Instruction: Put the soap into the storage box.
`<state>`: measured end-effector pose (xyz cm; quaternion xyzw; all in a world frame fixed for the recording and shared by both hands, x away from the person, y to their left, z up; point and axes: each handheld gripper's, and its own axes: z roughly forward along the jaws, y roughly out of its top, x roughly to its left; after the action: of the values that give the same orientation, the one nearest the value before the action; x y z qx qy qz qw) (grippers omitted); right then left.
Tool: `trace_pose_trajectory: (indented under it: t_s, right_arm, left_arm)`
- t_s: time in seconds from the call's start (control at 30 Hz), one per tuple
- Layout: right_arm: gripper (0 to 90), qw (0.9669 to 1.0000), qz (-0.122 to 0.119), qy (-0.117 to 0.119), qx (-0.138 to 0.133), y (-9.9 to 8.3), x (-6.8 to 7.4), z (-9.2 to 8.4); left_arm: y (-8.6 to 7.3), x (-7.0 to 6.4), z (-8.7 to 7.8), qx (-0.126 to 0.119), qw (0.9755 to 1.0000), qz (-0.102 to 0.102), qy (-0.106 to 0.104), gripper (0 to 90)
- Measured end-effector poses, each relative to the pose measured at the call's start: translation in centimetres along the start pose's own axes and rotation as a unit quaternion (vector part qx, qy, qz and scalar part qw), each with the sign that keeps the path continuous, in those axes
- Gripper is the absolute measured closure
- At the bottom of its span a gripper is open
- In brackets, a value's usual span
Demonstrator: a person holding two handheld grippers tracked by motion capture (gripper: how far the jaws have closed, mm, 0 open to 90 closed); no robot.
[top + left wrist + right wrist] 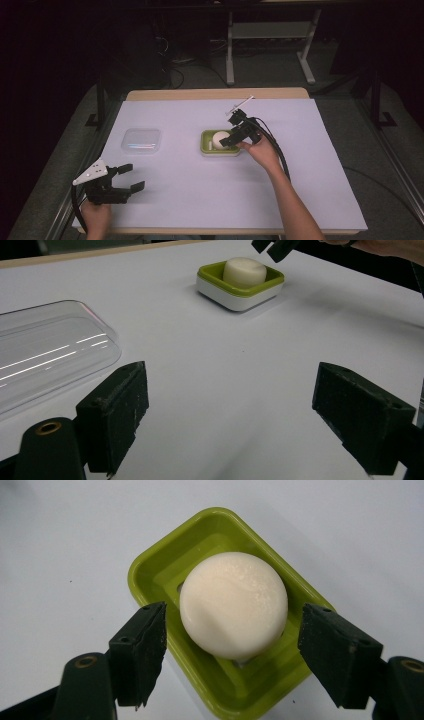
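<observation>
Left hand-held gripper (131,179) sits near the tabletop's (200,190) front edge, jaws wide and empty. Clear lid (142,140) lies beyond. Further in, right hand-held gripper (230,645) hovers wide over the round soap (232,611) in its green dish (150,575).

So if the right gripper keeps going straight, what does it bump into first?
Most likely the soap in the green dish: the open right gripper points right at it, jaws on either side. How near it is isn't clear.
</observation>
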<state>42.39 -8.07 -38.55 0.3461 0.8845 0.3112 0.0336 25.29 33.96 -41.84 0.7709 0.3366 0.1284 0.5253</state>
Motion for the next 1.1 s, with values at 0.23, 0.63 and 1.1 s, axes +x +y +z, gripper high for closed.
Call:
trace_pose_trajectory:
  t_s: [0.23, 0.63, 1.1]
  right_arm:
    - [26.9, 1.0, 0.001, 0.007, -0.001, -1.0, 0.3, -0.9]
    - [26.1, 0.9998, 0.006, 0.017, -0.01, -3.0, 0.5, -2.2]
    - [26.1, 0.9994, 0.02, 0.021, -0.021, -6.0, -0.2, -3.8]
  left_arm:
    - [0.0, -0.1, 0.0, -0.001, 1.0, -0.001, 0.0, 14.5]
    - [0.0, -0.1, 0.1, 0.0, 1.0, 0.0, 0.0, 14.5]
    - [0.0, -0.1, 0.2, 0.005, 1.0, 0.002, -0.001, 14.5]
